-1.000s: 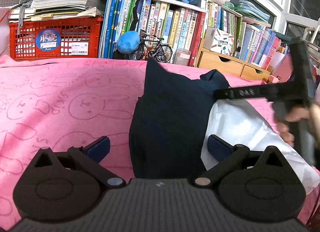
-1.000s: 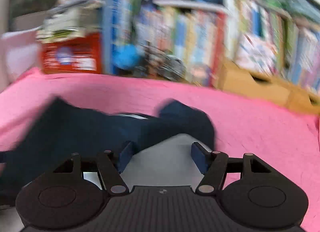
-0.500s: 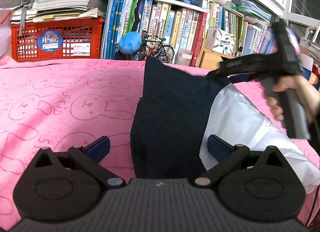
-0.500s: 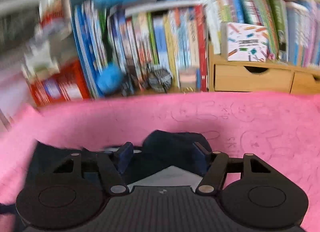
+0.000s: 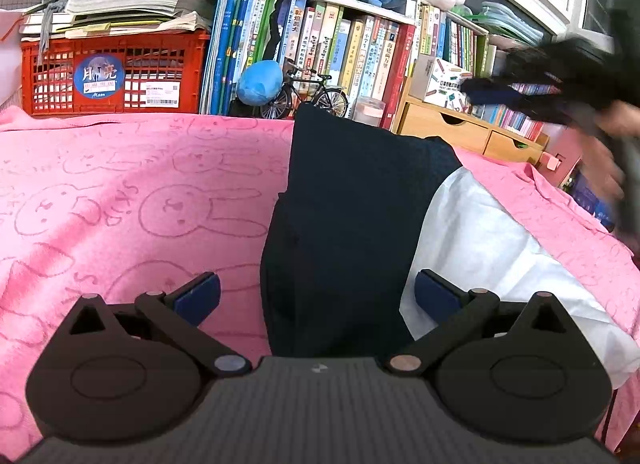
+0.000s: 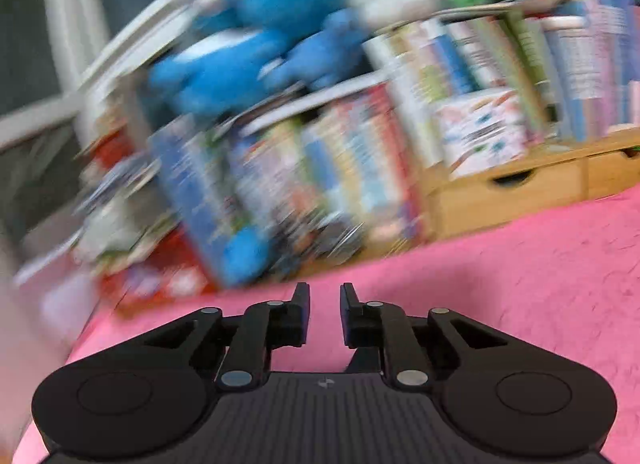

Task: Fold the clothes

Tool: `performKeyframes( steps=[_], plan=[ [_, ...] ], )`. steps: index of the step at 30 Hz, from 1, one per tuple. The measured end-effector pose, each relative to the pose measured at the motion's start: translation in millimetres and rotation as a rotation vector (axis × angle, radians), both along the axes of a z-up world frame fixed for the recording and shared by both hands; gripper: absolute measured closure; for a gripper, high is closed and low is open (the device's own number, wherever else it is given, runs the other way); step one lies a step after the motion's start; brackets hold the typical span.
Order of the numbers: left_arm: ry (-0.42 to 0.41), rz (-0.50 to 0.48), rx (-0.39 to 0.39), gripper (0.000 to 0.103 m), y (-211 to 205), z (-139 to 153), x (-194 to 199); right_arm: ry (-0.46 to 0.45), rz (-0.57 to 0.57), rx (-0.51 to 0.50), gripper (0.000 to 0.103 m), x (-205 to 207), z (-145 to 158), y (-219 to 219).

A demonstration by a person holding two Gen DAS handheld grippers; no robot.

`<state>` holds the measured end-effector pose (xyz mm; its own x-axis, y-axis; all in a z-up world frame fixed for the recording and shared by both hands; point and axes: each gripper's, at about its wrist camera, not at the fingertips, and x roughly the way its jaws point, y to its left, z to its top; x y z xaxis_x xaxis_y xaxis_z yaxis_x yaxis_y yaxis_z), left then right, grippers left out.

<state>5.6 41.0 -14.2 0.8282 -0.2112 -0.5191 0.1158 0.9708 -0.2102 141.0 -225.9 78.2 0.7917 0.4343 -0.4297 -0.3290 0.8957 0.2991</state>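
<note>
A dark navy garment (image 5: 352, 203) lies folded lengthwise on the pink rabbit-print towel (image 5: 120, 191), with a white part (image 5: 488, 248) showing on its right side. My left gripper (image 5: 316, 292) hangs open over the garment's near end, its blue pads on either side of the cloth and not pressing it. My right gripper (image 6: 325, 304) is lifted off the garment above bare pink towel (image 6: 500, 284). Its jaws are closing, with a narrow gap and nothing between them. In the left wrist view the right gripper (image 5: 492, 89) is a blur at the upper right, held by a hand (image 5: 612, 167).
Along the back of the towel stand a red crate (image 5: 108, 75) with stacked papers, a row of books (image 5: 340, 51), a toy bicycle (image 5: 308, 93), a blue plush (image 5: 260, 77) and a wooden drawer box (image 5: 460, 131). The towel's right edge drops off beside the white part.
My right gripper let go of the navy fold, rose up and away to the right, and narrowed its jaws. The fold now lies flatter. My left gripper has not moved.
</note>
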Motion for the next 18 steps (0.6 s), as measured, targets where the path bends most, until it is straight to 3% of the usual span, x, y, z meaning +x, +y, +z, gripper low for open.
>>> performKeyframes(
  steps=[2,4,5,6,11,14,18],
  plan=[
    [-0.001,0.001,-0.004,0.0,0,0,0,-0.049,0.061,-0.092,0.077,-47,-6,9],
    [-0.001,0.002,-0.008,0.0,1,0,0,-0.072,0.096,-0.104,0.059,-99,-17,3],
    [-0.001,0.004,-0.01,0.0,1,0,0,-0.08,0.101,-0.094,0.044,-120,-23,-3],
    [-0.003,0.005,-0.011,0.0,1,0,0,-0.093,0.114,-0.09,0.038,-140,-27,-9],
    [0.042,0.014,-0.049,0.0,11,12,-15,-0.182,0.123,-0.239,0.024,-228,-56,-14],
    [0.011,-0.019,-0.03,0.0,9,28,-38,-0.172,0.09,-0.342,0.024,-247,-74,-11],
    [-0.006,-0.009,0.157,0.0,-15,26,-53,-0.194,0.004,-0.398,0.024,-252,-91,-5]
  ],
)
